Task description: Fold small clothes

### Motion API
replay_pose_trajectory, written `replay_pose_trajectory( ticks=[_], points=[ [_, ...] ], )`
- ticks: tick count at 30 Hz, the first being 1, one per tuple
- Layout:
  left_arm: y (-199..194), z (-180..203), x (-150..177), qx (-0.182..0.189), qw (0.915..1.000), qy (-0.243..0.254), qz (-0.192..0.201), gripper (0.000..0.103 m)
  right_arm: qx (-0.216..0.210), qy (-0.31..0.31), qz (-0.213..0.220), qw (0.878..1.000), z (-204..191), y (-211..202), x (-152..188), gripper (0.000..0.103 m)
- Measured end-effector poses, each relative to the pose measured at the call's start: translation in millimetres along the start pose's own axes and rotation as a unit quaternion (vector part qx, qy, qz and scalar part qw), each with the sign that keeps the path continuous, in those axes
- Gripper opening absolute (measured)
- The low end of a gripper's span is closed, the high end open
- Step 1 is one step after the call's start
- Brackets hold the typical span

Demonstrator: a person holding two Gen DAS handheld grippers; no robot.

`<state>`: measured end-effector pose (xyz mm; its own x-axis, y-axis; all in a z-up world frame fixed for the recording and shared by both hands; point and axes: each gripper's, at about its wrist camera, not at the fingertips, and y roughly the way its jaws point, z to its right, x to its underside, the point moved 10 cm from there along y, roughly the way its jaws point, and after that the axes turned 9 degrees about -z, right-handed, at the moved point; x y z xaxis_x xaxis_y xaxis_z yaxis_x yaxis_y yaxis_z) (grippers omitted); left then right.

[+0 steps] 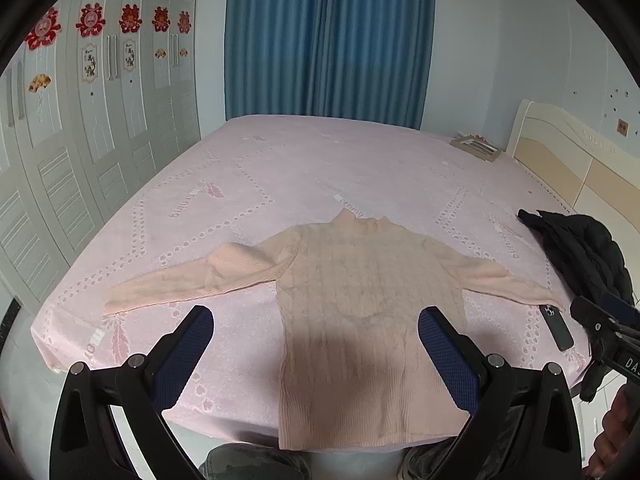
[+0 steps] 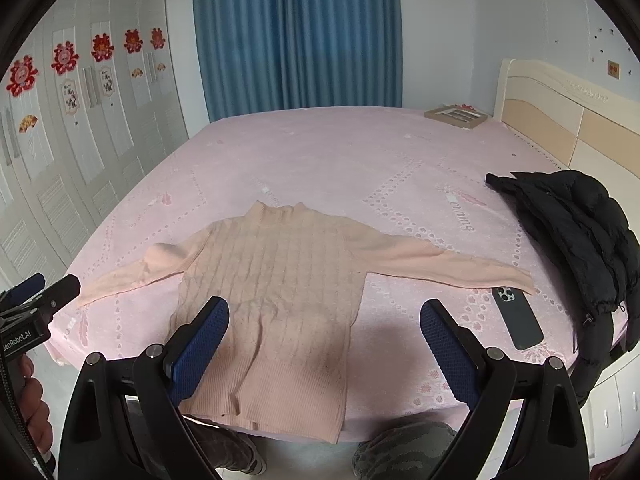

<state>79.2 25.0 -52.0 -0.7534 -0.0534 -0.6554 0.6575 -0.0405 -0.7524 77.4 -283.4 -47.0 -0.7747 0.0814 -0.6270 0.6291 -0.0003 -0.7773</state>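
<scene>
A small peach knit sweater (image 1: 360,300) lies flat on the pink bed (image 1: 280,160), collar away from me, both sleeves spread out sideways, hem at the near edge. It also shows in the right wrist view (image 2: 276,280). My left gripper (image 1: 316,320) is open and empty, held above the sweater's lower body. My right gripper (image 2: 324,312) is open and empty, above the sweater's lower right side. Each gripper shows at the edge of the other's view.
A dark phone (image 2: 516,316) lies by the right sleeve's cuff. A black jacket (image 2: 576,232) is heaped at the bed's right edge. A flat box (image 2: 456,114) sits by the headboard (image 2: 560,120). A white wardrobe (image 1: 80,160) stands left, blue curtains (image 1: 328,40) behind.
</scene>
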Motion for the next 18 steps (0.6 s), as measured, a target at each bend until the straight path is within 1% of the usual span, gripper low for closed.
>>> replay_pose_trajectory(
  ticks=[7, 11, 15, 18],
  points=[
    [20.3, -8.1, -5.1, 0.006, 0.9999, -0.003, 0.009, 0.103, -0.004, -0.001, 0.001, 1.0, -4.1, 10.5, -5.7, 0.095],
    [43.8, -16.1, -1.8, 0.003, 1.0, 0.004, 0.006, 0.103, -0.014, -0.005, 0.002, 1.0, -9.5, 24.7, -9.9, 0.095],
    [74.7, -32.7, 6.8, -0.001, 0.9999, -0.003, -0.01, 0.103, -0.031, -0.011, -0.008, 0.999, -20.2, 52.1, -9.5, 0.095],
    [105.0, -54.8, 17.2, -0.007, 0.9992, -0.023, -0.033, 0.102, -0.027, -0.021, -0.017, 0.999, -26.4, 79.4, -5.7, 0.095]
  ],
)
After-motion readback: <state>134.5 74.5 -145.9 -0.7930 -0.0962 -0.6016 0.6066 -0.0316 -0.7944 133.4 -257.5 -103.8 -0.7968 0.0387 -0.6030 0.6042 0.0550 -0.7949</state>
